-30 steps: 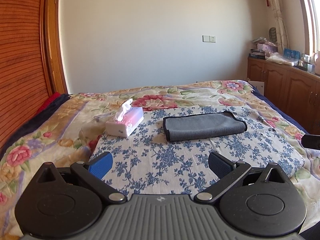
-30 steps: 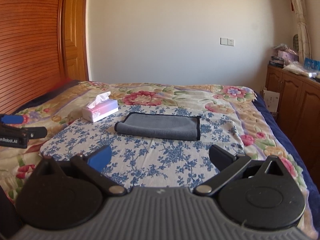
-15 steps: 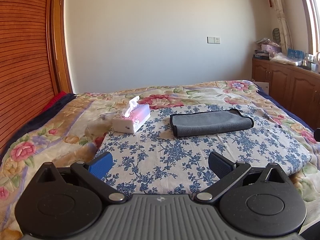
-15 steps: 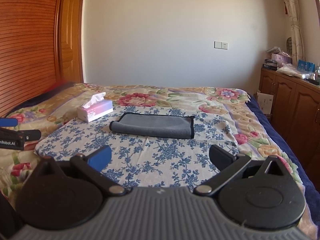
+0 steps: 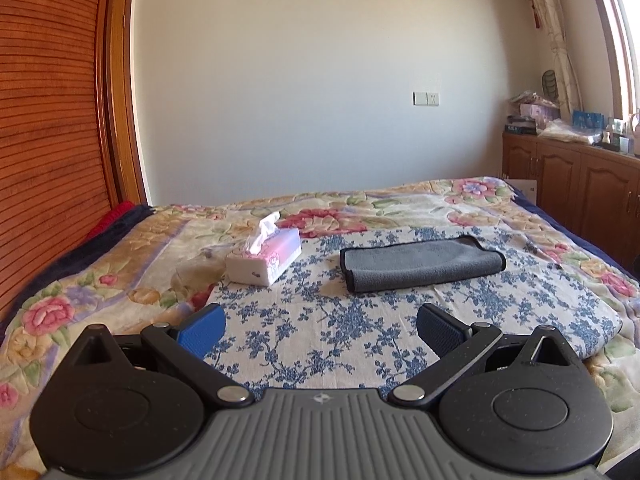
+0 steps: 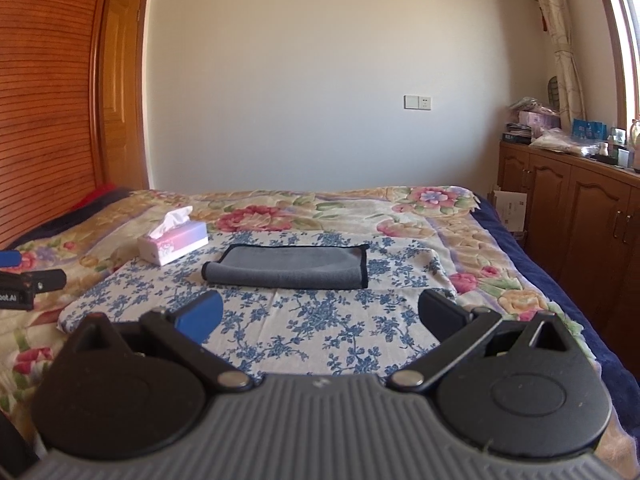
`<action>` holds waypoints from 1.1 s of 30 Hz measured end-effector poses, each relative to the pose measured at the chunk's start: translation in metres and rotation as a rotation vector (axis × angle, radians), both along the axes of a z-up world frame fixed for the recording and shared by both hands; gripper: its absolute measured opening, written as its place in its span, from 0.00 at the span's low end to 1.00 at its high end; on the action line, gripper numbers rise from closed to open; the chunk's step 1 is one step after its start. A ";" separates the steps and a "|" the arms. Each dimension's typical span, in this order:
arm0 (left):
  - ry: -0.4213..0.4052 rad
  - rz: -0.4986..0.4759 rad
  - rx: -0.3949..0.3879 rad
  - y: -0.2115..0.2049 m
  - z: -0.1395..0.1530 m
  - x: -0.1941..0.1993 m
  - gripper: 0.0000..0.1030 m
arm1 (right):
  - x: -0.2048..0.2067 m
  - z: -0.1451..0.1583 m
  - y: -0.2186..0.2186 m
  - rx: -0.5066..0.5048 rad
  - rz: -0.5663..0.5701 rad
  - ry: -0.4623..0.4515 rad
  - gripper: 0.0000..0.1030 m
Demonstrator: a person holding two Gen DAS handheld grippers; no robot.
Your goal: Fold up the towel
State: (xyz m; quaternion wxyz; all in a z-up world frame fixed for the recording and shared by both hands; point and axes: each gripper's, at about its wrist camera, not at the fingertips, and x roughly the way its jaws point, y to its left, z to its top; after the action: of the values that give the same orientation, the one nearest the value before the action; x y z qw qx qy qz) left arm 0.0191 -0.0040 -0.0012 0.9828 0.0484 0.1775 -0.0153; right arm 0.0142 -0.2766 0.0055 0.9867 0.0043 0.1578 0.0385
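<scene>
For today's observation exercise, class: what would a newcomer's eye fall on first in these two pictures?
First the grey towel, lying folded on the blue-flowered cloth in the middle of the bed. Just to its left stands a pink and white tissue box, a tissue poking up. In the foreground of each view, the open fingers of the left gripper and right gripper stand short of the towel.
</scene>
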 end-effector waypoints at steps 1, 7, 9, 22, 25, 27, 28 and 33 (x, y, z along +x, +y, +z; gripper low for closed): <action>-0.009 -0.001 -0.001 0.000 0.001 -0.001 1.00 | 0.000 0.000 0.000 0.001 -0.005 -0.002 1.00; -0.040 -0.010 -0.003 0.000 0.004 -0.004 1.00 | 0.000 0.001 -0.001 0.000 -0.030 -0.022 1.00; -0.044 -0.008 -0.003 0.000 0.003 -0.004 1.00 | 0.000 0.001 -0.002 -0.004 -0.035 -0.032 1.00; -0.045 -0.007 -0.002 0.000 0.002 -0.006 1.00 | 0.003 -0.001 -0.004 0.003 -0.054 -0.030 1.00; -0.044 -0.007 -0.002 0.000 0.002 -0.006 1.00 | 0.002 -0.001 -0.004 0.004 -0.056 -0.029 1.00; -0.045 -0.007 -0.002 0.000 0.002 -0.006 1.00 | 0.002 -0.001 -0.004 0.006 -0.057 -0.028 1.00; -0.044 -0.007 -0.002 0.000 0.002 -0.006 1.00 | 0.002 -0.001 -0.005 0.007 -0.058 -0.028 1.00; -0.045 -0.007 -0.002 0.000 0.002 -0.006 1.00 | 0.002 -0.001 -0.006 0.008 -0.058 -0.029 1.00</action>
State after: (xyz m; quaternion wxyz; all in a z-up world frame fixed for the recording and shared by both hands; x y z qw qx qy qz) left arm 0.0128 -0.0043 0.0010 0.9865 0.0486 0.1551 -0.0179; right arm 0.0164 -0.2822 0.0042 0.9896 0.0121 0.1433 0.0103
